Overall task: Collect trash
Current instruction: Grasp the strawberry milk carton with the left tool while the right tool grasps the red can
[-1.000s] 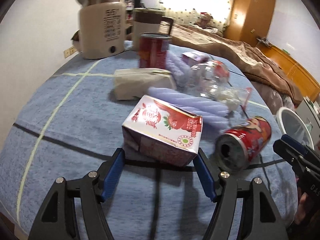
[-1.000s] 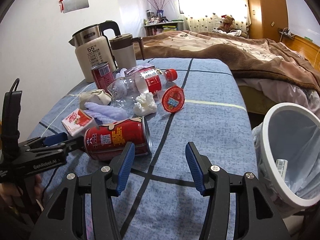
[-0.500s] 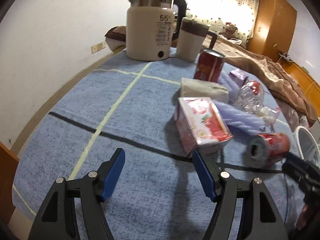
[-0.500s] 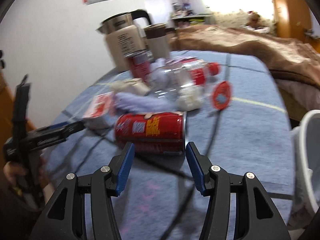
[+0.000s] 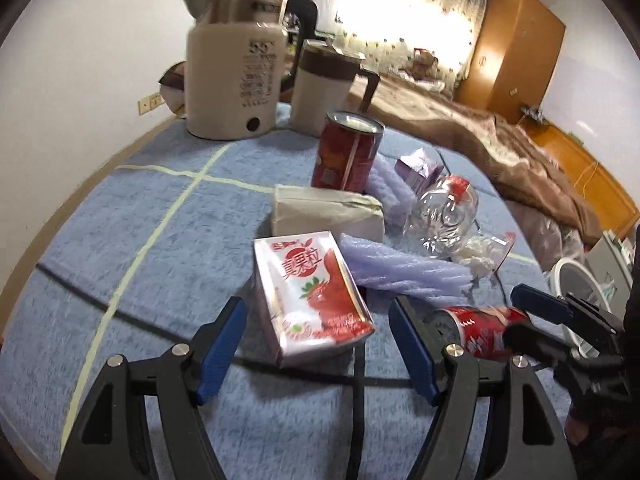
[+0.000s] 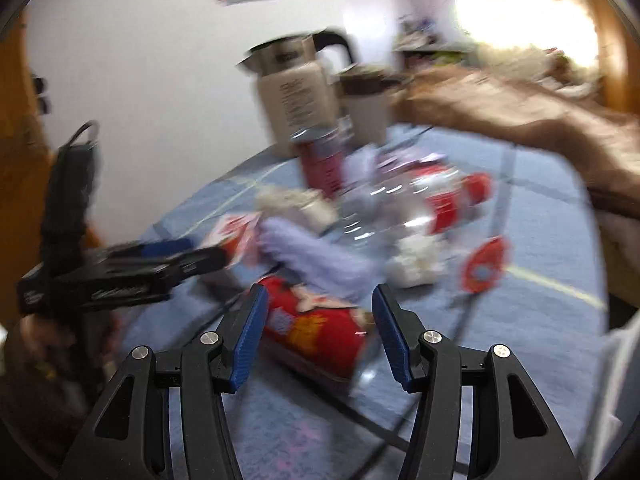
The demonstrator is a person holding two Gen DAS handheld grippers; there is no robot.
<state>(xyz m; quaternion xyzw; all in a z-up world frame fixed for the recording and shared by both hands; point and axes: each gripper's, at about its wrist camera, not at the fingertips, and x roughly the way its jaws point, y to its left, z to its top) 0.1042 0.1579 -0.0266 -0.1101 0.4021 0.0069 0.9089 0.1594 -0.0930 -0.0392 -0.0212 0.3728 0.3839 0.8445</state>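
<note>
A strawberry drink carton (image 5: 312, 292) lies on the blue cloth. My left gripper (image 5: 316, 348) is open, with the carton's near end between its blue fingers. A red can lies on its side (image 6: 320, 330); my right gripper (image 6: 316, 336) is open around it, and it also shows in the left wrist view (image 5: 476, 330). More trash lies behind: an upright red can (image 5: 347, 152), a tissue pack (image 5: 324, 212), purple foam (image 5: 404, 272), a crushed clear bottle (image 5: 444, 212), crumpled tissue (image 6: 414, 258) and a red lid (image 6: 484, 266). The right wrist view is blurred.
A beige kettle (image 5: 236, 76) and a brown-lidded mug (image 5: 328, 84) stand at the table's far side. A white-rimmed bin (image 5: 576, 292) sits off the table's right edge. A bed with a brown blanket (image 5: 500, 140) lies beyond.
My left gripper has moved forward, so the carton now sits between its fingers. My right gripper has closed in on the lying can, which now sits between its fingers.
</note>
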